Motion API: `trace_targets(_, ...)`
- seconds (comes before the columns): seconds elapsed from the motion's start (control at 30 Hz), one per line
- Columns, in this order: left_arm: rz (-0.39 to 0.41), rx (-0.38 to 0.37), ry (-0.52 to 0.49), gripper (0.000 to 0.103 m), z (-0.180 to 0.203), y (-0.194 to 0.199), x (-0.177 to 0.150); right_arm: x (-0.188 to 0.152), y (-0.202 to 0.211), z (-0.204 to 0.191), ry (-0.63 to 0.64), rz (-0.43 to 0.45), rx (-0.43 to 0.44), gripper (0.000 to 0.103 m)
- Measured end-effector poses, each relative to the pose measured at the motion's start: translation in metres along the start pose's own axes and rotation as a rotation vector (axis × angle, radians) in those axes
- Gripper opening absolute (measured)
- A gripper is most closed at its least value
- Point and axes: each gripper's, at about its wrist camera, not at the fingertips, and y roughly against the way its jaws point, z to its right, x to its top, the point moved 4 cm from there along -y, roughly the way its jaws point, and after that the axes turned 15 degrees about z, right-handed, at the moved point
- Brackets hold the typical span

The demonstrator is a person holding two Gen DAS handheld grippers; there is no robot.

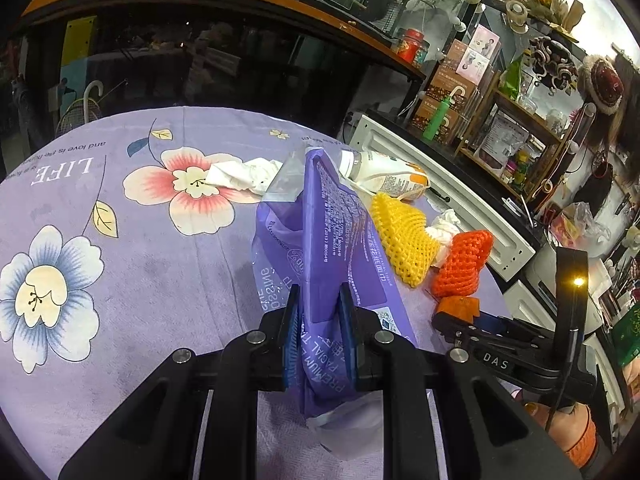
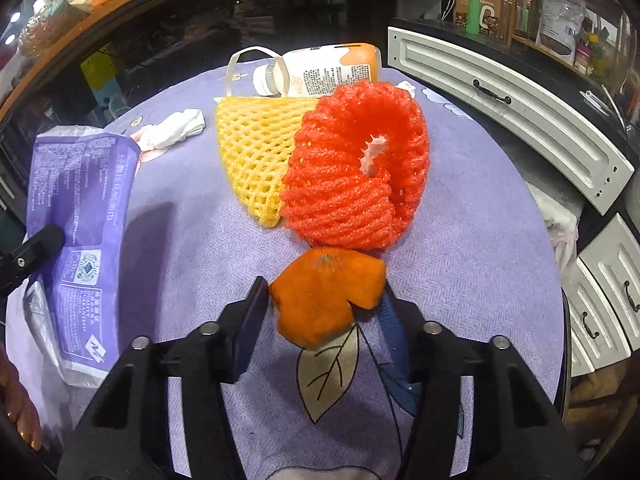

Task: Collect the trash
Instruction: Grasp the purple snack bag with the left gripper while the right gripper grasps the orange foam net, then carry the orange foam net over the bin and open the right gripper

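Left claw (image 1: 319, 312): closed narrowly on the purple tissue packet (image 1: 340, 240), which is pinched between the blue pads and held up on edge above the table.
Tissue packet: an emptied plastic wrapper with white print; its far end is seen draped toward the table, its near end hanging crumpled below the pads. From the right wrist view it is seen at the left edge (image 2: 84, 216).
Right claw (image 2: 320, 304): jaws are set about half wide around the orange peel (image 2: 328, 296); the left pad is seen touching the peel's edge, while the right pad is hidden behind the peel, so a firm grip cannot be told.
Orange peel: on the table, just in front of the red foam net (image 2: 356, 176) and touching its near edge.
Red foam net: curled into a ring, lying against the yellow foam net (image 2: 252, 156) and partly over it.
Yellow foam net: flat on the table, between the red net and the tissue packet.
Bottle (image 2: 320, 70): a white and orange one, on its side behind the nets, near the table's far edge.
Crumpled tissue (image 2: 176, 128): left of the yellow net, apart from it.
Table (image 1: 140, 280): covered by a purple flowered cloth.
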Motion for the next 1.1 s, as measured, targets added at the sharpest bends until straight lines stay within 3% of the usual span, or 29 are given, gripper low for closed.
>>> trace_targets(0.03,-0.002,-0.001,0.000,0.019,0.000,0.000,0.000,-0.001,0.001,0.001,-0.003,0.001,0.002,0.040)
trace_targets(0.07,-0.003,-0.001,0.000,0.019,0.000,-0.001,-0.001,-0.001,0.002,0.001,-0.007,0.000,0.008,0.018)
trace_targets(0.1,-0.003,-0.002,-0.001,0.019,0.001,-0.001,-0.001,-0.003,0.003,0.002,-0.019,-0.006,0.025,0.015)
trace_targets(0.73,0.003,-0.016,-0.065,0.019,0.017,0.010,-0.004,-0.019,0.049,0.009,-0.034,0.063,0.108,0.014)
trace_targets(1.1,-0.022,-0.103,-0.107,0.019,0.059,0.026,-0.019,-0.042,0.102,0.033,-0.034,0.127,0.089,0.014)
